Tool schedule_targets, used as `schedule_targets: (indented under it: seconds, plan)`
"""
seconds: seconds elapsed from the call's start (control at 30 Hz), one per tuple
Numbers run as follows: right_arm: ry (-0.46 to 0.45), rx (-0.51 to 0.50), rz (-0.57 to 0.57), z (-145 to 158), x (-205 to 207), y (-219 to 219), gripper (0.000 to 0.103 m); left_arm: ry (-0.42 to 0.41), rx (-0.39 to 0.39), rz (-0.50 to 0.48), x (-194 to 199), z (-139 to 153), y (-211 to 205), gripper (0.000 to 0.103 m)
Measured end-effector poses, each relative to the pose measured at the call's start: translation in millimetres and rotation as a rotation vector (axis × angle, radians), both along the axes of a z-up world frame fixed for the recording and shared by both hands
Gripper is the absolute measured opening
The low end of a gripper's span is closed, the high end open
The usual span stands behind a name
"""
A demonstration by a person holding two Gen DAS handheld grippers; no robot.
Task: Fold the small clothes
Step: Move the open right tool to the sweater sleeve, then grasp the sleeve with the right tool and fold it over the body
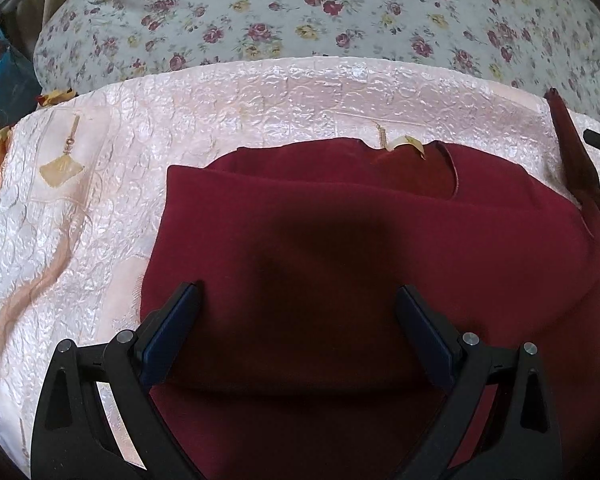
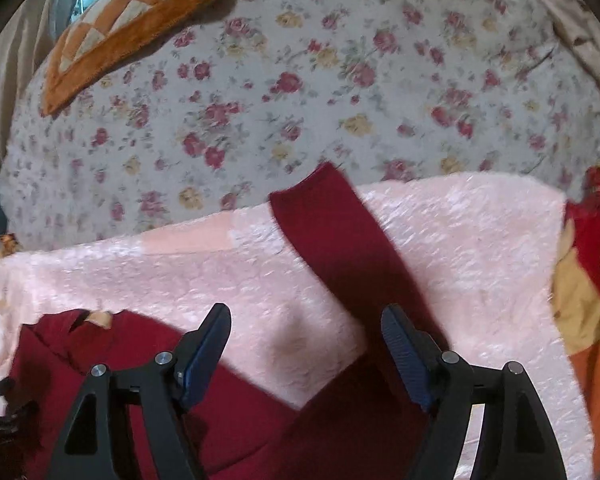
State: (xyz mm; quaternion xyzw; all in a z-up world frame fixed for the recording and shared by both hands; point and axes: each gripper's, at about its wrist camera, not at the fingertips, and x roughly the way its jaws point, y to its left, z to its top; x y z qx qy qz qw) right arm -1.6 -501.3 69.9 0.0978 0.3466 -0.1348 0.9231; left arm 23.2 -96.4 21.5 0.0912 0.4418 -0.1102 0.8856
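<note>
**Maroon top part-folded, one sleeve still out**

Left wrist view. The dark maroon knit top (image 1: pixel 360 248) lies flat on the pale pink embossed satin bedcover (image 1: pixel 100 184), body toward the near edge of that cover, neckline with a tan label (image 1: pixel 406 145) toward its far side. One side is already turned in over the body. Left hand-held gripper (image 1: pixel 298 300) hangs over the middle of the top, jaws spread wide, nothing between them. At the top's right side, a long sleeve (image 1: pixel 576 160) runs away across the cover; a dark tip of the other tool shows just beside it.

Right wrist view. Right hand-held gripper (image 2: pixel 306 328) released, jaws wide, empty, poised over bare cover between the top's body (image 2: pixel 140 360) and the sleeve (image 2: pixel 340 240). Sleeve stretches out toward the floral quilt (image 2: pixel 300 100) beyond the cover.

Handling, as judged: light, limp, soft knit; it will droop and drag on the slick satin. Best hold: sleeve near the cuff, pinching both layers.
</note>
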Motion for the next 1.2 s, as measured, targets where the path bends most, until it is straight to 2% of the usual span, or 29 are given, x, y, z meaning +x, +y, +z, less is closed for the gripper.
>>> schedule_targets:
  seconds: [0.13, 0.27, 0.5, 0.53, 0.57, 0.6, 0.67, 0.73, 0.77, 0.83, 1.03, 1.2]
  plan:
    - [0.014, -0.014, -0.017, 0, 9, -4, 0.075, -0.002, 0.007, -0.004, -1, -1, -1, 0.099]
    - [-0.027, -0.046, -0.015, 2, 16, -7, 0.075, -0.003, 0.008, -0.007, -1, -3, -3, 0.099]
    - [0.032, -0.086, 0.020, -7, 38, -14, 0.073, 0.001, 0.006, -0.012, 0, -4, -4, 0.099]
    - [0.039, -0.094, 0.033, -10, 43, -14, 0.071, 0.002, 0.006, -0.012, 0, -4, -4, 0.099]
    - [0.047, -0.094, 0.050, -13, 48, -14, 0.063, 0.002, 0.006, -0.015, 0, -4, -4, 0.099]
    - [0.056, -0.090, 0.070, -15, 53, -14, 0.048, 0.003, 0.006, -0.017, 0, -5, -4, 0.099]
    - [0.071, -0.074, 0.064, -19, 61, -19, 0.031, 0.005, 0.005, -0.018, 1, -5, -4, 0.099]
    - [0.059, -0.040, 0.057, -17, 63, -26, 0.018, 0.006, 0.002, -0.022, 1, -4, -3, 0.099]
    - [0.044, -0.028, 0.050, -12, 61, -31, 0.009, 0.007, 0.000, -0.024, 1, -4, -2, 0.099]
    - [-0.003, 0.008, 0.052, 3, 52, -38, 0.005, 0.004, -0.005, -0.022, 1, -2, 0, 0.099]
    - [-0.173, 0.147, 0.144, 70, 4, -46, 0.004, -0.040, -0.030, 0.015, -1, 12, 11, 0.099]
    - [-0.285, 0.214, 0.332, 126, -35, -12, 0.004, -0.067, -0.068, 0.057, -1, 24, 29, 0.099]
